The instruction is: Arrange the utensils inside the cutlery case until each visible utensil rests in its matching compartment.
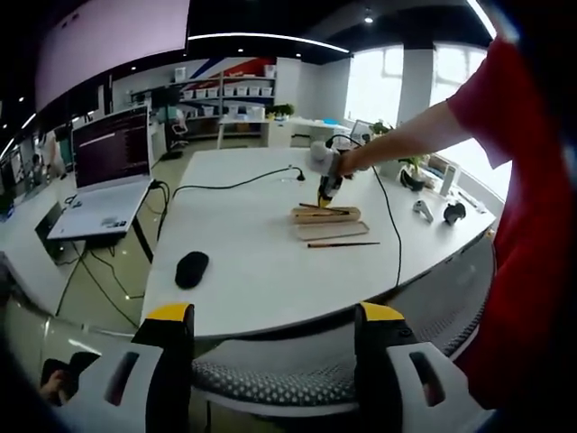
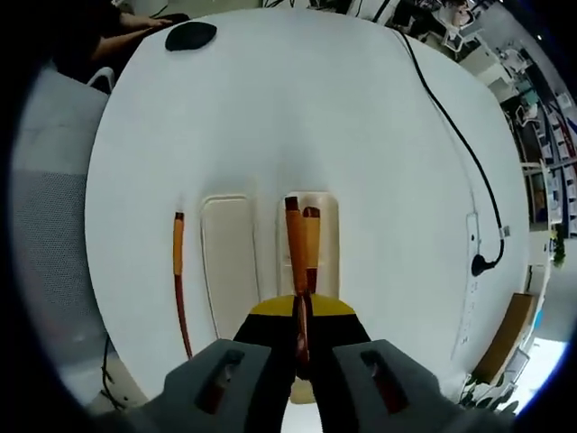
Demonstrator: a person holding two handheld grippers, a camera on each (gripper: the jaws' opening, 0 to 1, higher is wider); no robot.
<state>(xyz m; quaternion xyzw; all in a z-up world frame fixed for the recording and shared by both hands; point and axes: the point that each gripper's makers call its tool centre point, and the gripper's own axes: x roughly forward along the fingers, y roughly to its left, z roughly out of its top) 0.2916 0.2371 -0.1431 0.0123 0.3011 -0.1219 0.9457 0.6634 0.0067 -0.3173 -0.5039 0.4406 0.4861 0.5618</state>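
Right hand-held gripper [image 2: 300, 327] clamped on an orange-handled wooden utensil [image 2: 295, 244] over the pale cutlery case's [image 2: 225, 262] compartment ahead; another orange-and-red stick [image 2: 178, 271] waits outside, left; left hand-held gripper [image 1: 272, 317] gapes empty.

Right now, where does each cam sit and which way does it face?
Left gripper view: held back off the table edge, level, facing across the white table; own jaws apart, a red sleeve, right gripper over the cutlery case.
Right gripper view: above the table, looking down; jaws clamp a utensil.
Shared: table, case, loose utensil, black mouse.
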